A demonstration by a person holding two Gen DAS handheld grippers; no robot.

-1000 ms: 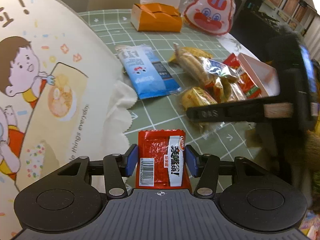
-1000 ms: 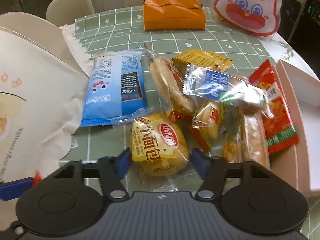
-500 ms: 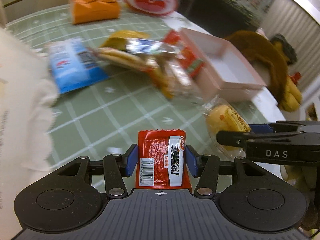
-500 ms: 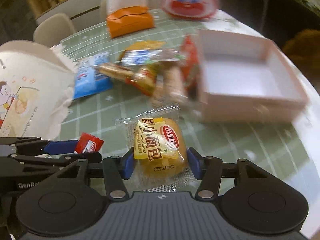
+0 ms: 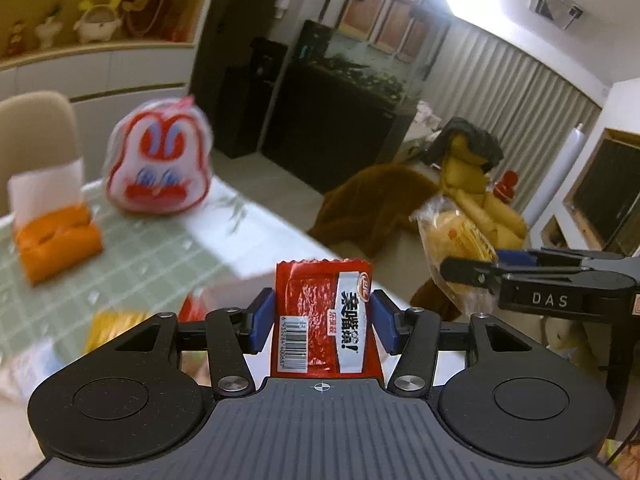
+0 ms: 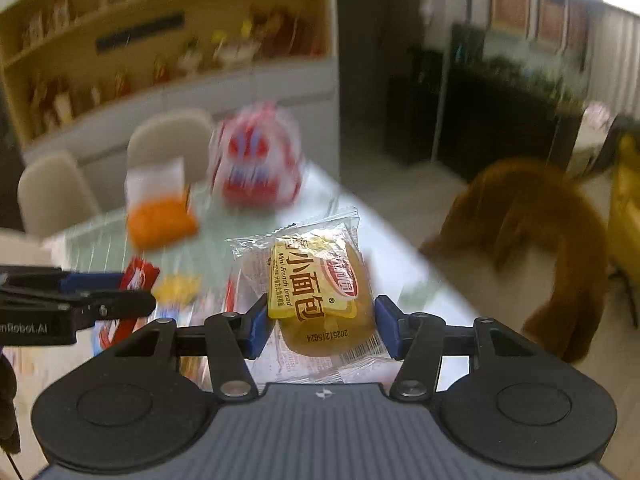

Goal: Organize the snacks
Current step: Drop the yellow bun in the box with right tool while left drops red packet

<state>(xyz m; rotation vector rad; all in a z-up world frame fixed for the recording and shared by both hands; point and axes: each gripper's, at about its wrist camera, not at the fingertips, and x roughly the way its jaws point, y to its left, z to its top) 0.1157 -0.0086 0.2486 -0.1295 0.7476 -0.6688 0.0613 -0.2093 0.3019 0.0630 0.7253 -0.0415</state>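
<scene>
My left gripper (image 5: 322, 322) is shut on a small red snack packet (image 5: 324, 320) with a barcode, held up above the table. My right gripper (image 6: 322, 326) is shut on a clear-wrapped yellow mini French bread (image 6: 316, 292), also lifted. The right gripper with the bread (image 5: 456, 236) shows at the right of the left wrist view. The left gripper with the red packet (image 6: 134, 280) shows at the left of the right wrist view. Several remaining snacks (image 6: 176, 288) lie blurred on the green checked table (image 5: 132, 264) below.
An orange tissue box (image 5: 56, 236) and a red and white rabbit bag (image 5: 158, 160) stand at the table's far side. Beige chairs (image 6: 56, 192) stand behind. A brown plush toy (image 6: 540, 224) lies off the table's right edge. Shelves line the back wall.
Both grippers have lifted and tilted upward with their snacks. The views now show the room beyond the table, and the pink box and snack pile have dropped out of sight.
</scene>
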